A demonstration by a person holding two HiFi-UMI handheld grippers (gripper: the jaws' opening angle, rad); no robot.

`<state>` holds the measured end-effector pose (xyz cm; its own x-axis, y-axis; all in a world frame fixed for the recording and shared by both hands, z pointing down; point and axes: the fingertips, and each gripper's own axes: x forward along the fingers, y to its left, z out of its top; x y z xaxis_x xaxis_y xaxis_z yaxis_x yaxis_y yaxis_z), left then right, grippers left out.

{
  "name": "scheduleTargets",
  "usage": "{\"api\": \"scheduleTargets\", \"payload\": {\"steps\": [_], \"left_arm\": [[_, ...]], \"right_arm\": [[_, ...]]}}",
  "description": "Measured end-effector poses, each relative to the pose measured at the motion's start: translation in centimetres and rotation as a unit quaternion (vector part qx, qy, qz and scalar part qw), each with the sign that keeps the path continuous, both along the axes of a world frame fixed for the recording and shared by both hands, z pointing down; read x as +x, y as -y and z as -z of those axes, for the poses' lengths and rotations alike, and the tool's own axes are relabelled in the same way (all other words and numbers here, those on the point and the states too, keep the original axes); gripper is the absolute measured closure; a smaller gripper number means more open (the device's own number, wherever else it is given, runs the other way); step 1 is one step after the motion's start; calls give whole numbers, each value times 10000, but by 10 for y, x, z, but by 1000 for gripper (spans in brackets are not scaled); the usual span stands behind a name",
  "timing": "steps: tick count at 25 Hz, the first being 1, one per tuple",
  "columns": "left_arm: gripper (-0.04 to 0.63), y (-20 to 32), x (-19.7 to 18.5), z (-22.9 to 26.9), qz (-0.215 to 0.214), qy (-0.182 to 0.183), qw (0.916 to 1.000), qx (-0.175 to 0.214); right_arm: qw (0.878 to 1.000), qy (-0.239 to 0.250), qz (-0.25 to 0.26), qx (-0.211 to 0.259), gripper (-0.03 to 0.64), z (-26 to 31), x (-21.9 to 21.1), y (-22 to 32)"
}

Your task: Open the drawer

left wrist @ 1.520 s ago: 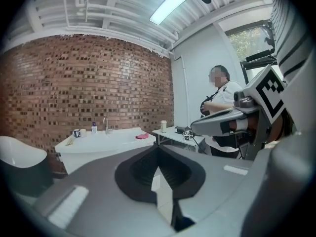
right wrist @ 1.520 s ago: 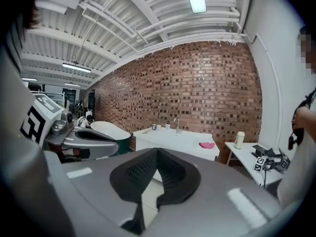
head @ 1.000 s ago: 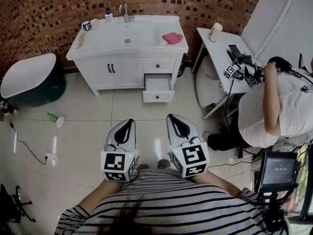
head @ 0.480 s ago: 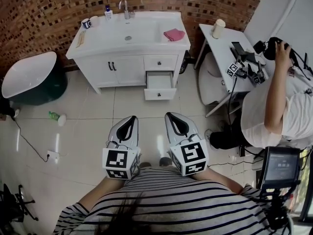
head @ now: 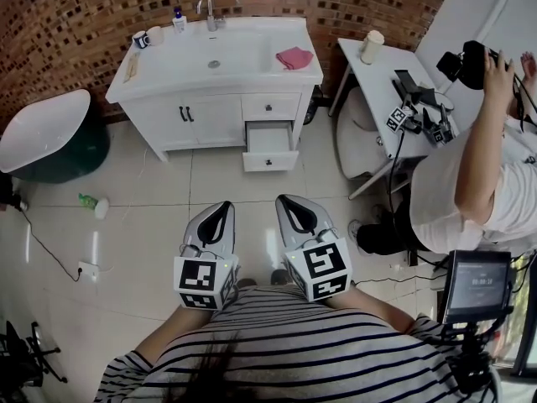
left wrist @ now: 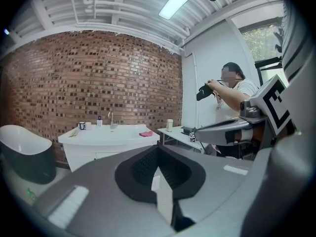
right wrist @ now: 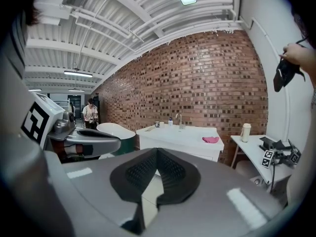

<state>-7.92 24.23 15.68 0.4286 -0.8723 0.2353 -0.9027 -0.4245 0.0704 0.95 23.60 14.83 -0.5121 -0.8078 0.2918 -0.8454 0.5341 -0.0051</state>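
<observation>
A white vanity [head: 201, 112] stands against the brick wall. Its lower right drawer [head: 270, 159] is pulled out, and the small drawer above it [head: 270, 107] is closed. My left gripper [head: 220, 208] and right gripper [head: 286, 201] hang side by side over the tiled floor, well short of the vanity, both shut with nothing in them. In the left gripper view the shut jaws of the left gripper [left wrist: 157, 147] cover the vanity's [left wrist: 106, 135] front. The right gripper [right wrist: 157, 150] hides the drawers of the vanity [right wrist: 180, 136] in the same way.
A pink cloth [head: 294, 58], cups and a tap sit on the vanity top. A dark bathtub [head: 50, 137] stands left. A white side table [head: 394, 86] and a seated person [head: 470, 183] are at right, with a monitor [head: 477, 284] below. A cable [head: 50, 254] lies on the floor.
Both grippers drifted slightly left in the picture and stayed shut. The person at the right raised a black device higher.
</observation>
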Motion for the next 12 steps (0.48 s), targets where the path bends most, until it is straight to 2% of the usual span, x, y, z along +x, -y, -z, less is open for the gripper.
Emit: {"api": "scheduleTargets", "payload": {"steps": [12], "left_arm": [[580,9,4,-8,-161,1,9998,-69]], "right_arm": [[9999,-65,84,-53,615,-6,-9,8]]}}
